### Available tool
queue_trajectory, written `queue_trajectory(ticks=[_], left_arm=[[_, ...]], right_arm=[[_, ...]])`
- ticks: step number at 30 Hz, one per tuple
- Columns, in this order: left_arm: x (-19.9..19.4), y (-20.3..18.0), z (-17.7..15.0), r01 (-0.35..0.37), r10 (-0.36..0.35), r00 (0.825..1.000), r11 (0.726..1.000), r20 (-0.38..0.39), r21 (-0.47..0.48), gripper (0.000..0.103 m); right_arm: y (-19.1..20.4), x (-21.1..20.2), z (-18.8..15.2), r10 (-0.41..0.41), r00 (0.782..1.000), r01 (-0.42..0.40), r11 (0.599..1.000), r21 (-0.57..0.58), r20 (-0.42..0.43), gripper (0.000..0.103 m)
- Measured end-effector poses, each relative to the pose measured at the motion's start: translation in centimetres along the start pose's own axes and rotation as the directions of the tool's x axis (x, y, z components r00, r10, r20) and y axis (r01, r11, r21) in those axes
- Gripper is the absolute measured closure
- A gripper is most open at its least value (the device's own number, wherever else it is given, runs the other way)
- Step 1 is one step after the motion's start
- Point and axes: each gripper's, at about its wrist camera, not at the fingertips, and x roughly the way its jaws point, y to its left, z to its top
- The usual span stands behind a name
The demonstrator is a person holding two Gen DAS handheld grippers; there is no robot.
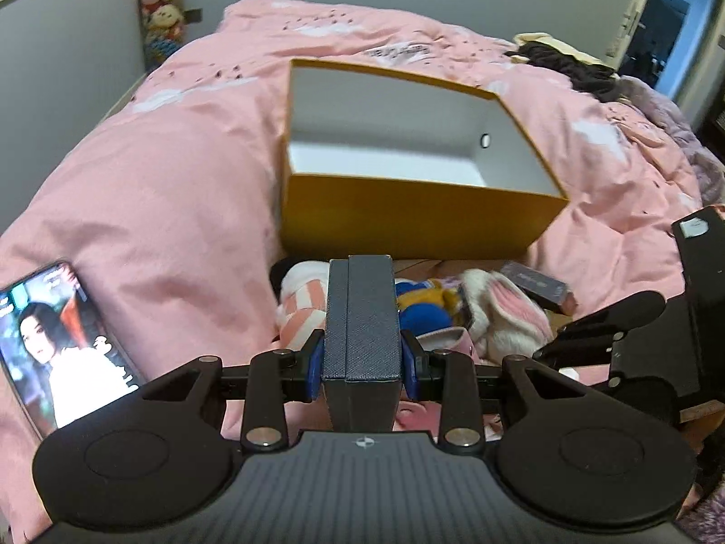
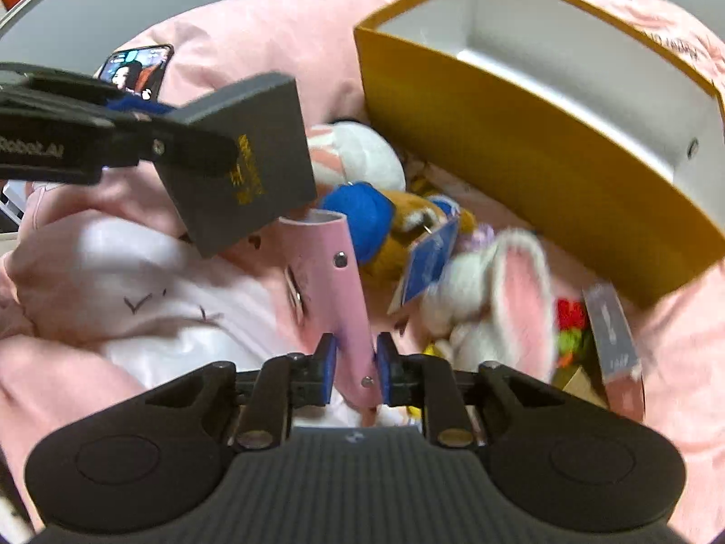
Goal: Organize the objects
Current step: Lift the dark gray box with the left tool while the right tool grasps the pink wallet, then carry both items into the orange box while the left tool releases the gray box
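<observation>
Left hand-held gripper (image 1: 362, 365) clamps a dark grey box (image 1: 361, 322) above the toy pile, short of the open yellow box (image 1: 408, 222) on the bed. Right hand-held gripper (image 2: 356, 369) pinches a pink case (image 2: 337, 290) near its end. Risks: case pivots or slips out; the two grippers collide over the pile; soft quilt lets the yellow box tip.

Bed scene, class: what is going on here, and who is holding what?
A person is tidying things on a pink quilt with a gripper in each hand. The left gripper is shut on a dark grey box, held up in front of an open yellow box whose visible inside looks empty. The right gripper is shut on a pink case. Plush toys lie heaped beside the yellow box, and a lit phone rests on the quilt.
</observation>
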Motion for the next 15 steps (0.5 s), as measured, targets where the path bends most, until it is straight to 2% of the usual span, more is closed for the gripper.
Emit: queue_trajectory(ticks=[6,8,11,15], left_arm=[[0.4,0.5,0.0,-0.004,0.004,1.0,1.0,-0.019,-0.01,0.065],[0.8,0.4,0.0,-0.015,0.014,0.999,1.0,-0.047,-0.004,0.065],[1.3,0.2,-0.2,-0.031,0.031,0.997,1.0,-0.074,0.004,0.065],[0.7,0.3,-0.1,-0.001,0.001,0.999,1.0,-0.05,-0.019,0.065]], right_arm=[[0.7,-1.3,0.4,0.062,0.998,-0.061,0.998,-0.024,0.028,0.075],[1.0,-1.3,0.4,0.073,0.996,-0.072,0.997,-0.041,0.042,0.073],[1.4,-1.0,0.6,0.075,0.996,-0.072,0.996,-0.057,0.052,0.079],[1.3,-1.9,0.3,0.075,0.995,-0.072,0.996,-0.046,0.07,0.082]])
